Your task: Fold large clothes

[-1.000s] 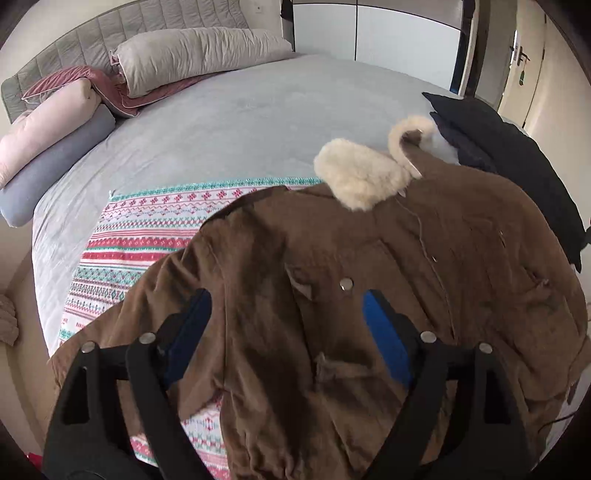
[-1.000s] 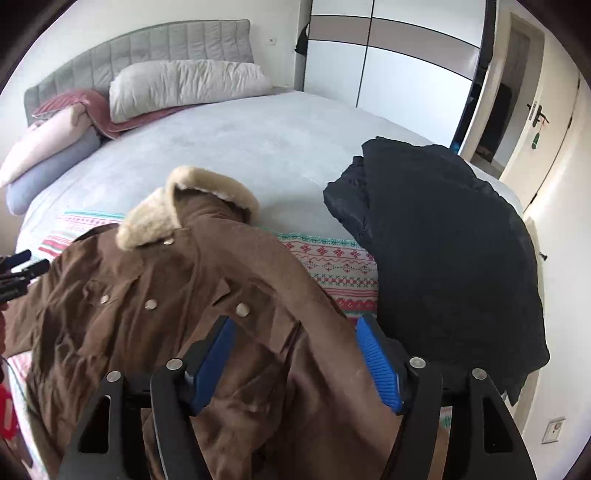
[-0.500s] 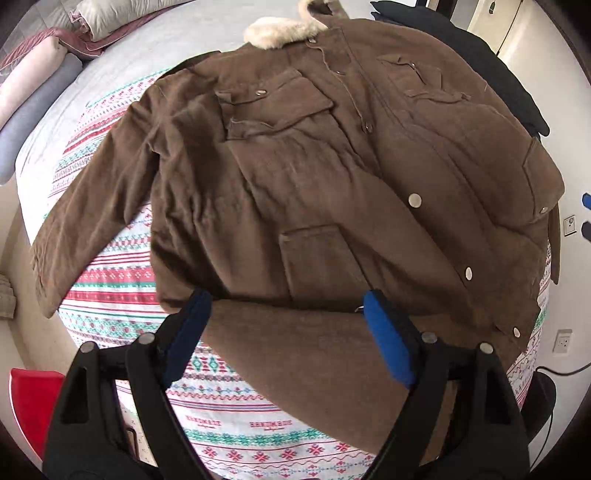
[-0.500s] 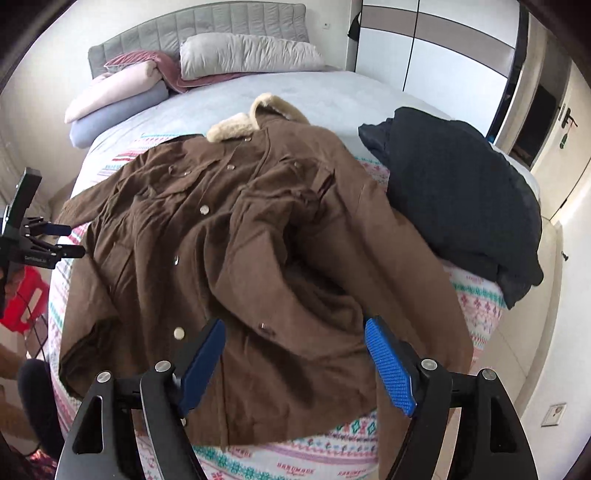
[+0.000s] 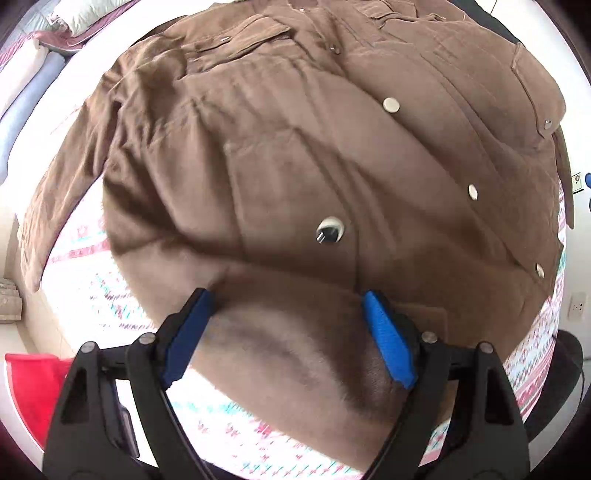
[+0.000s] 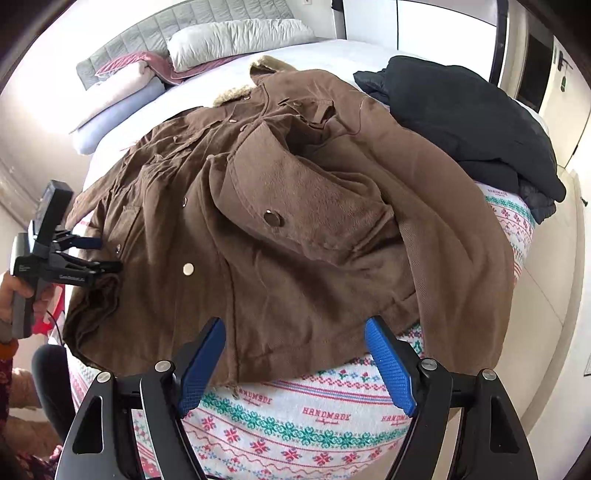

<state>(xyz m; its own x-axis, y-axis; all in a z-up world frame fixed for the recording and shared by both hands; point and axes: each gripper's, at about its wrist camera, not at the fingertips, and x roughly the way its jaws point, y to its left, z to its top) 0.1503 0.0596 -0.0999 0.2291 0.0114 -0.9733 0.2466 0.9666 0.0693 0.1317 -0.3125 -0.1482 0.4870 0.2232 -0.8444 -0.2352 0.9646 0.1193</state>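
Note:
A large brown jacket [image 5: 295, 155] with metal snaps and a fur collar [image 6: 236, 94] lies front up on a patterned blanket [image 6: 295, 424] on the bed. My left gripper [image 5: 288, 299] is open, its blue fingers straddling the jacket's bottom hem close above the cloth. In the right wrist view the left gripper [image 6: 99, 254] sits at the jacket's left lower edge. My right gripper [image 6: 293, 328] is open and empty just above the hem [image 6: 280, 354] at the bed's near edge. The jacket's right side is rumpled and folded over itself.
A black garment [image 6: 461, 118] lies piled on the bed right of the jacket. Pillows [image 6: 236, 40] and a grey headboard [image 6: 177, 33] are at the far end. A red object [image 5: 33, 384] sits on the floor at left. A wardrobe and door stand at the back right.
Both grippers have pulled back from over the jacket's chest and dropped toward its bottom hem. The left one is now much closer to the cloth. Both stay open.

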